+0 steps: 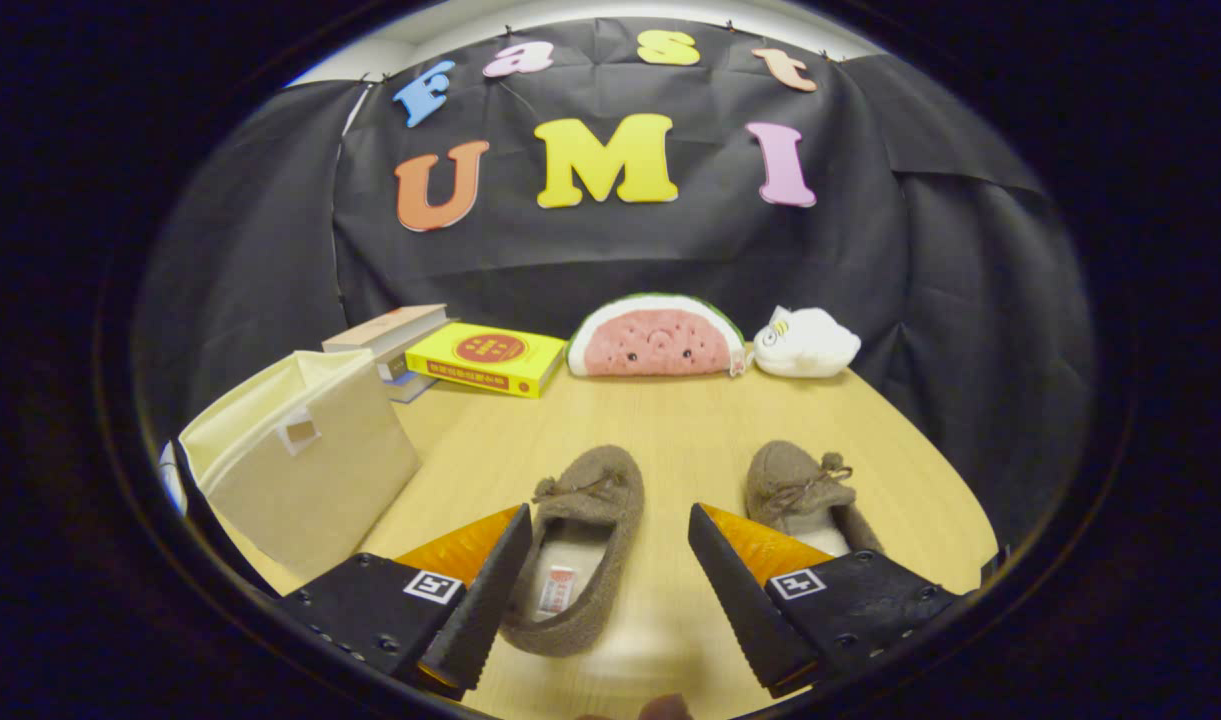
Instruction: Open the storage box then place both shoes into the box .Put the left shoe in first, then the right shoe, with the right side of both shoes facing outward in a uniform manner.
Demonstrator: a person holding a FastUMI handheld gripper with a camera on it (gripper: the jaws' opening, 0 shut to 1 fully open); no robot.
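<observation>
Two brown fuzzy slippers with small bows lie on the wooden table point(670, 420), toes pointing away from me. The left shoe point(582, 545) lies between my fingers, close against the left finger, its pale lining and a label showing. The right shoe point(802, 492) lies just beyond the right finger, which covers its heel. My gripper point(608, 530) stands open and wide, and neither finger presses on a shoe. A cream fabric storage box point(305, 460) stands to the left of the left finger, its lid flap standing up at the back.
Along the back of the table lie a stack of books point(390, 340), a yellow book point(487, 358), a watermelon plush point(656, 337) and a white plush point(805, 343). The table's rounded edge curves down at the right of the right shoe.
</observation>
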